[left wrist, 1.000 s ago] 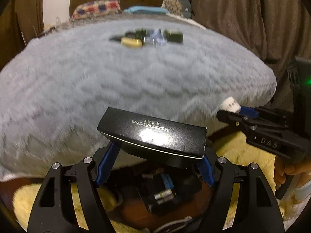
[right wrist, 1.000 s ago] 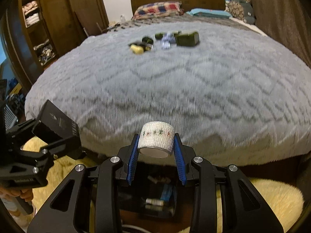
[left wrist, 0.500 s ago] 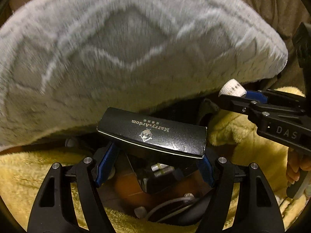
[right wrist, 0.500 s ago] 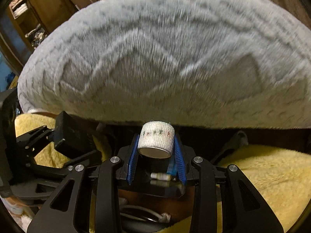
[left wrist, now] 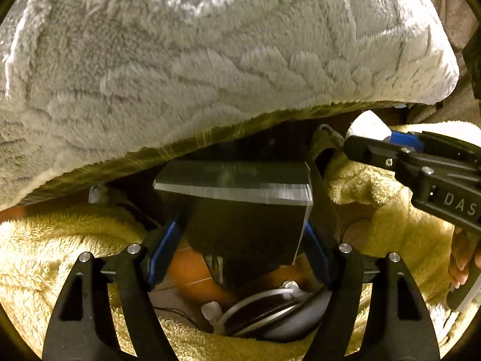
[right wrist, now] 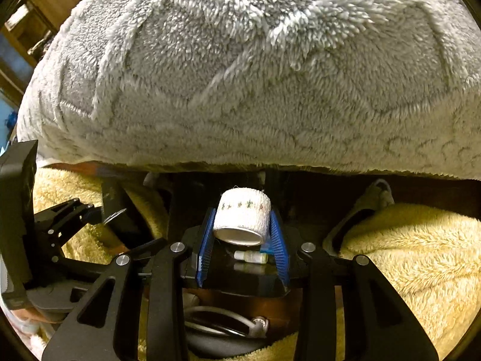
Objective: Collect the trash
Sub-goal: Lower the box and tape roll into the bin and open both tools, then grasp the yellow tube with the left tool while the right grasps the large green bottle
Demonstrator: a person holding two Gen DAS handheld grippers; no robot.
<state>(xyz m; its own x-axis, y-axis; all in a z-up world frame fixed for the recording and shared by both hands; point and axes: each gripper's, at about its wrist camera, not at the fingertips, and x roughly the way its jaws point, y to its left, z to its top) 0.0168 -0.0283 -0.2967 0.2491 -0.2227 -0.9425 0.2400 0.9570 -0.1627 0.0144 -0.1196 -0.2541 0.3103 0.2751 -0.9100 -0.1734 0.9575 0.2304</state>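
Note:
In the left wrist view a black box (left wrist: 240,210) sits between the blue pads of my left gripper (left wrist: 240,234). The jaws are opening, and the box is blurred and tipped forward, slipping loose. In the right wrist view my right gripper (right wrist: 242,231) holds a white roll of bandage (right wrist: 243,213) with a small pattern. Its jaws are starting to open, but the pads still touch the roll, which tilts a little. Below it a black bin (right wrist: 240,273) holds a small bottle (right wrist: 251,257). The right gripper (left wrist: 369,138) also shows at the right of the left wrist view.
The grey fluffy blanket (right wrist: 240,75) hangs over the bed edge just ahead of both grippers. Yellow fleece (left wrist: 60,255) lies on both sides of the bin. A silver oval object with a cable (left wrist: 270,310) rests on the wooden floor. A hand (left wrist: 460,258) grips the right handle.
Both grippers sank from bed height to below the blanket edge and tipped downward over the bin. The black box has tilted and slipped in the left jaws; the roll tipped slightly.

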